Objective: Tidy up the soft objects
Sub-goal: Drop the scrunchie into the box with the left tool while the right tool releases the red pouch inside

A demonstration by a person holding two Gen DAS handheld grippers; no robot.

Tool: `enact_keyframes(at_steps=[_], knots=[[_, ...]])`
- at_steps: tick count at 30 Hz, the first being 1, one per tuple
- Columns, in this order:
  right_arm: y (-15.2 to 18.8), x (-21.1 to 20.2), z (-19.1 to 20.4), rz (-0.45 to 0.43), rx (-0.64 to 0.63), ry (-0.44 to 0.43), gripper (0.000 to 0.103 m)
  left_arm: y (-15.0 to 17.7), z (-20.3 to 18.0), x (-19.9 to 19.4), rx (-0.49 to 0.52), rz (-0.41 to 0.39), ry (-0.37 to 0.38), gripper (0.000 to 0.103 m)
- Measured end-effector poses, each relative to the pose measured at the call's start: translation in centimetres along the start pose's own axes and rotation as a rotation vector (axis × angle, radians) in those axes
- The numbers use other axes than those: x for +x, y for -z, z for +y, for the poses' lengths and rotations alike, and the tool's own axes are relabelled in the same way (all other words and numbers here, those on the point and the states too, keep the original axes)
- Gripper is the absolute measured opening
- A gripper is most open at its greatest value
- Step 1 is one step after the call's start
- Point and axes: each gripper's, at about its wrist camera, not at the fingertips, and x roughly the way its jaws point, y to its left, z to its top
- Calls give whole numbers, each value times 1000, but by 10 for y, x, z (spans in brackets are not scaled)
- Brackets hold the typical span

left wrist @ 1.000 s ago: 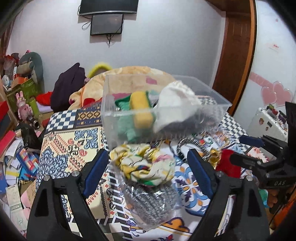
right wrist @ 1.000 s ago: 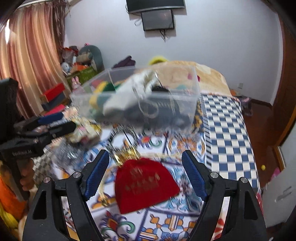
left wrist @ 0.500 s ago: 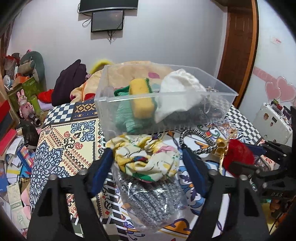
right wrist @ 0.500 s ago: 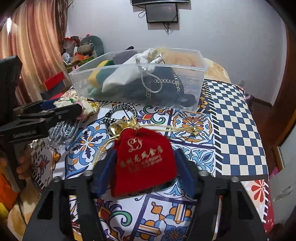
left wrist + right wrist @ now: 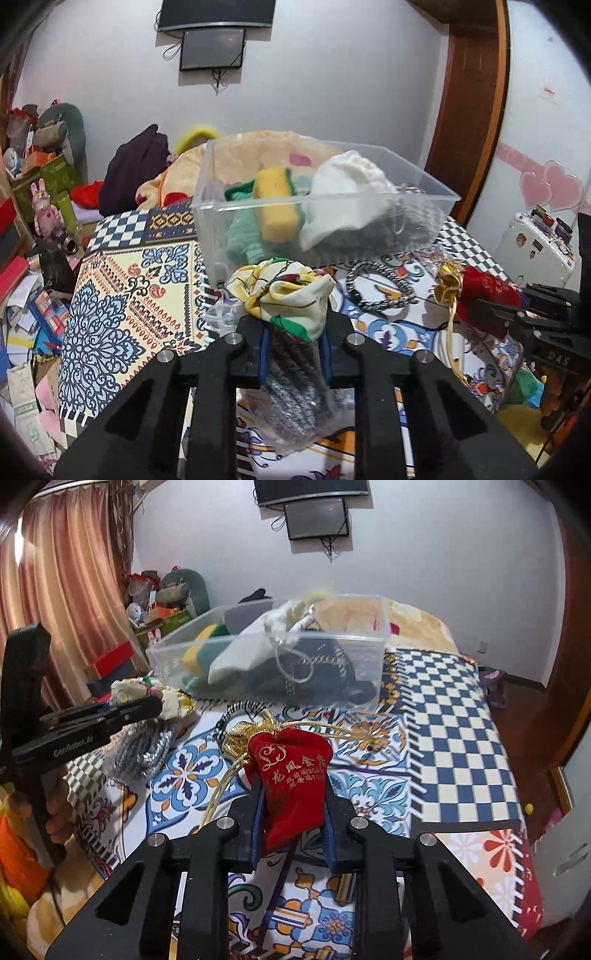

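My left gripper [image 5: 293,341] is shut on a yellow floral scrunchie [image 5: 284,293], which sits over a bagged steel scourer [image 5: 295,391] on the patterned bedspread. My right gripper [image 5: 293,812] is shut on a red velvet drawstring pouch [image 5: 291,775] with gold cord. A clear plastic bin [image 5: 321,210] stands just beyond both, holding a yellow-green sponge [image 5: 275,199], a white cloth [image 5: 347,192] and dark items. The bin also shows in the right wrist view [image 5: 273,664]. The left gripper [image 5: 122,712] and scrunchie [image 5: 147,694] show at the left there.
A black-and-white braided cord loop [image 5: 380,291] lies between the two grippers. A beige blanket [image 5: 266,147] and dark clothing [image 5: 140,166] lie behind the bin. Cluttered shelves and toys [image 5: 40,206] stand at the left. A white suitcase [image 5: 539,251] stands at the right.
Both grippers were open around their objects and have closed: the left on the scrunchie, the right on the red pouch. The pouch now stands lifted between the right fingers.
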Motion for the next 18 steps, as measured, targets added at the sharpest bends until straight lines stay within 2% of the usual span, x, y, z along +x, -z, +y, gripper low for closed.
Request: enact_keyframes(at_steps=[10, 18], knots=[[-26, -34, -6, -106, 23, 19, 23, -25, -11, -36, 12, -112, 37, 20], [-67, -48, -6, -219, 5, 40, 23, -60, -11, -45, 20, -197, 19, 20]])
